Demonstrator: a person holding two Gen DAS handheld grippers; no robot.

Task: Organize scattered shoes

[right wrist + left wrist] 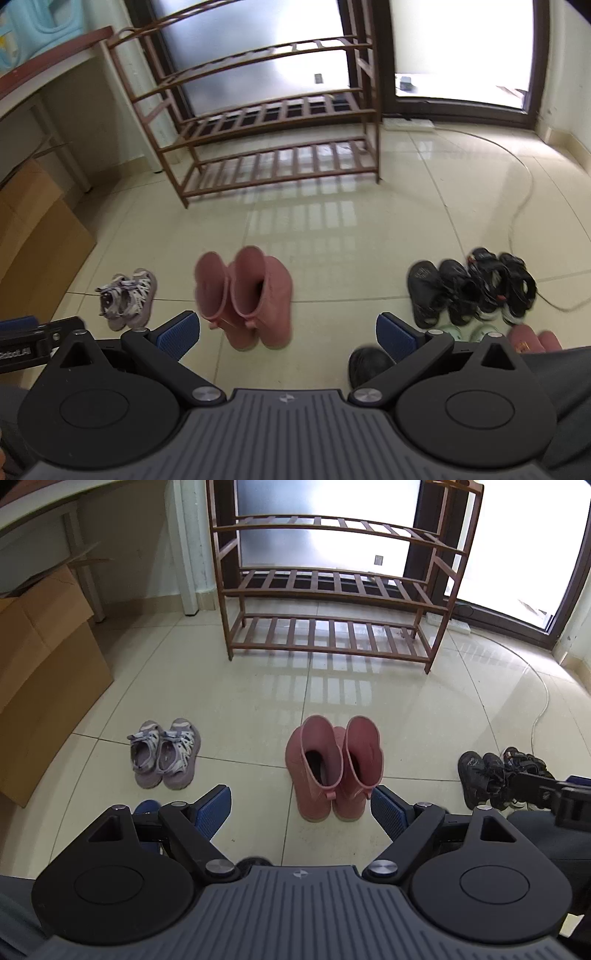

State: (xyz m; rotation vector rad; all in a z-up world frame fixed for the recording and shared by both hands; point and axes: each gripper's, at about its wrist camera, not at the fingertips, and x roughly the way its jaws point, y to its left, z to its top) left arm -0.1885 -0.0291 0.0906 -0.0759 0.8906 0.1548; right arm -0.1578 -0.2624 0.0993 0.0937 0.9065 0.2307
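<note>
Hovering left gripper (301,806), fingers (214,806) spread, above pink boots (332,768)

Blown-out window backlight, fisheye-bent edges

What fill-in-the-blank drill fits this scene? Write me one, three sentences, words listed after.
The pink boots stand on the ____. The wooden shoe rack holds ____ shoes. Both the left gripper and the right gripper are ____, holding nothing.

Missing words: floor; no; open
</note>
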